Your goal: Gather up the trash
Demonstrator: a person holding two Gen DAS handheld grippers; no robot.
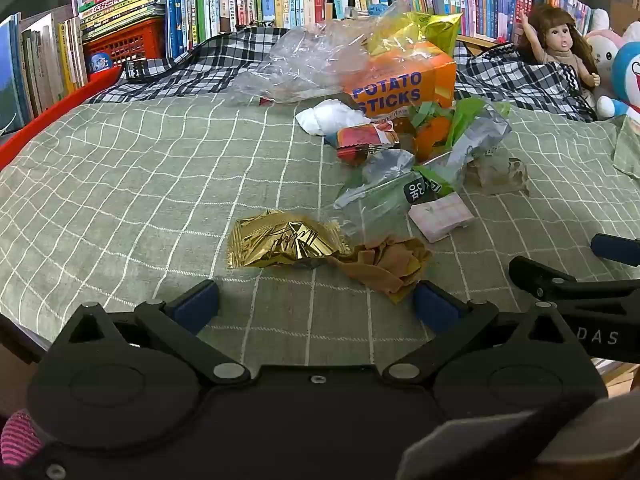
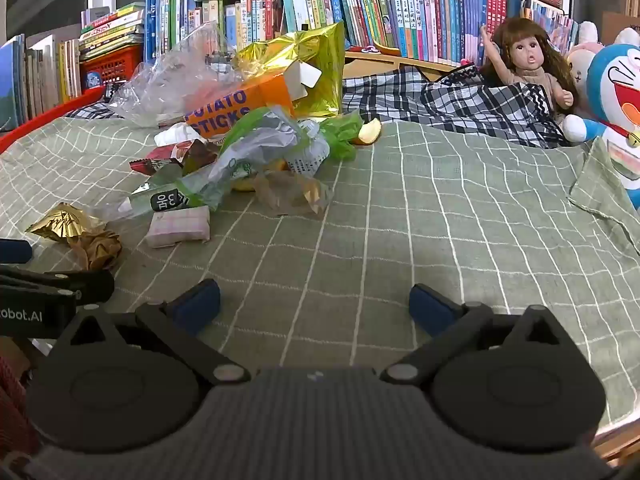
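Both the left gripper (image 1: 316,300) and right gripper (image 2: 314,302) hovered spread wide, empty, near the gold wrapper (image 1: 280,240)

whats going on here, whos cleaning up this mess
A person holds two grippers over a green checked bedsheet strewn with trash. The left gripper is open, just short of a crumpled gold foil wrapper. The right gripper is open over bare sheet. Nothing is held; the orange potato sticks box lies untouched.

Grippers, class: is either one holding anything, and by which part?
Nothing is held. The left gripper and right gripper both stand open above the checked cloth.
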